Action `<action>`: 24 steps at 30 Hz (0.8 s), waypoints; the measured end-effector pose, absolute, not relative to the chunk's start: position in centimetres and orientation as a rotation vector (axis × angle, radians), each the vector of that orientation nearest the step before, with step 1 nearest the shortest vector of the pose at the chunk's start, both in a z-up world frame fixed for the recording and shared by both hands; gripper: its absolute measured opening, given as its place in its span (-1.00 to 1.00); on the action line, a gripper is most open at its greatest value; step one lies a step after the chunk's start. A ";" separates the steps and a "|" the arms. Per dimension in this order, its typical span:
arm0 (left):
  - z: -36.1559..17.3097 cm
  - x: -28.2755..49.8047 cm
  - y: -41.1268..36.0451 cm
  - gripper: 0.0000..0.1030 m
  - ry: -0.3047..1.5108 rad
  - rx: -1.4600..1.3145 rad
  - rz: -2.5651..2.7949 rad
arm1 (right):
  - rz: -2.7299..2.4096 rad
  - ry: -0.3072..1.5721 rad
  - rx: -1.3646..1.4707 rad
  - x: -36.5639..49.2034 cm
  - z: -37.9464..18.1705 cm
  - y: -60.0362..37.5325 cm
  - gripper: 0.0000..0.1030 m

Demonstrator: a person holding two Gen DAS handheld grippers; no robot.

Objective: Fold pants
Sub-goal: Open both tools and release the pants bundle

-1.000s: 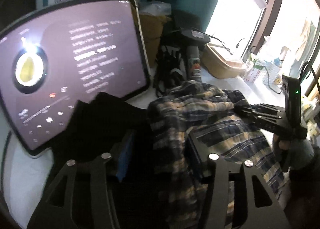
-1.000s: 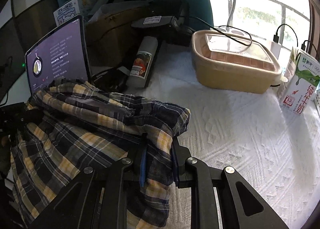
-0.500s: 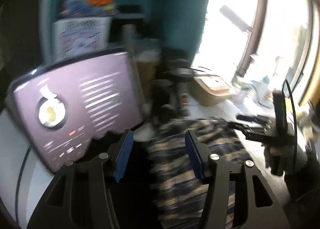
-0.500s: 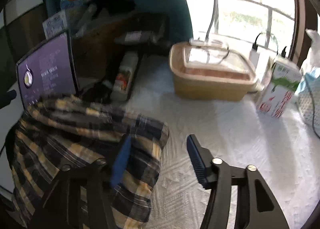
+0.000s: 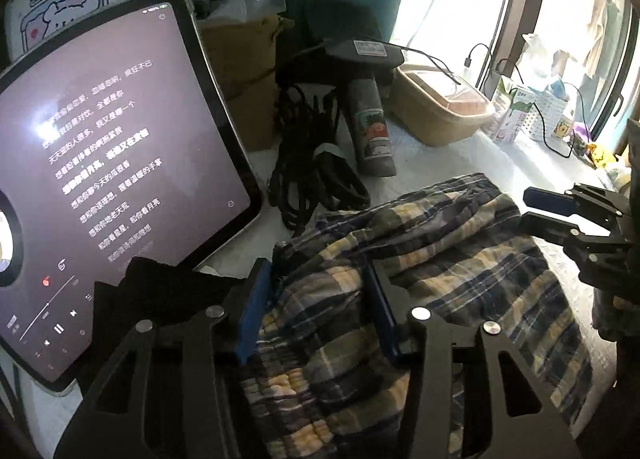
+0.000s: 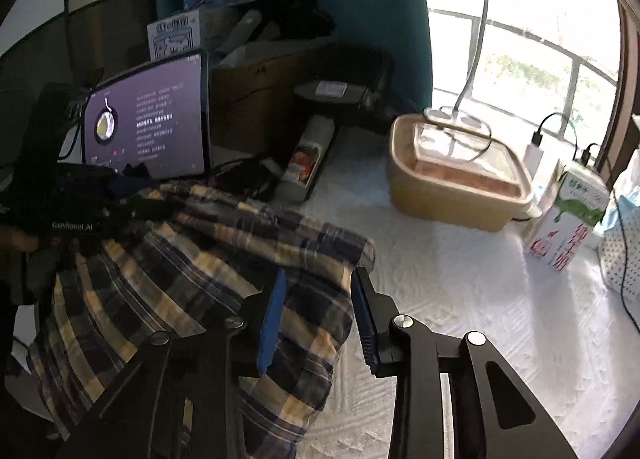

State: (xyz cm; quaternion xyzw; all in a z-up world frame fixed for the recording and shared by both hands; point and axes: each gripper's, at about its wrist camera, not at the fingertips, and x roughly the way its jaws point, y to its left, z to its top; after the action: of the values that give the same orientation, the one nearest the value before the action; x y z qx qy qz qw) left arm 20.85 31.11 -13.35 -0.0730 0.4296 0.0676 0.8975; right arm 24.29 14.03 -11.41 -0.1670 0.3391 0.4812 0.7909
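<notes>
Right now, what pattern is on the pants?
Plaid: dark blue, yellow and white checks on the pants, clearest in the right wrist view.

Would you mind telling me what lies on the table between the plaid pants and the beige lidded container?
Nothing: in the right wrist view, only bare white textured tablecloth separates the plaid pants from the beige lidded container.

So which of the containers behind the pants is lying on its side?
The grey bottle with the picture label, next to the black cables. The tan lidded box and the milk carton both stand upright.
</notes>
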 end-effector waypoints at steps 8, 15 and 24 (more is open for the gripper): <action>-14.3 21.3 31.7 -0.01 0.893 -0.164 0.155 | 1.015 0.770 -0.363 25.5 -12.9 15.4 -0.31; -13.3 20.6 31.9 -0.01 0.860 -0.194 0.140 | 0.955 0.813 -0.349 27.7 -14.3 16.8 -0.31; -10.2 17.6 30.6 0.05 0.780 -0.215 0.188 | 0.909 0.771 -0.350 25.5 -11.7 15.1 -0.25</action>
State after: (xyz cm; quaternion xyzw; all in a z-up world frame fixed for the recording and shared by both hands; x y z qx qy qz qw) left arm 17.63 30.57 -10.23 -0.1045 0.3788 0.0915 0.9150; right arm 25.47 15.14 -11.75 -0.1640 0.3611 0.4258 0.8133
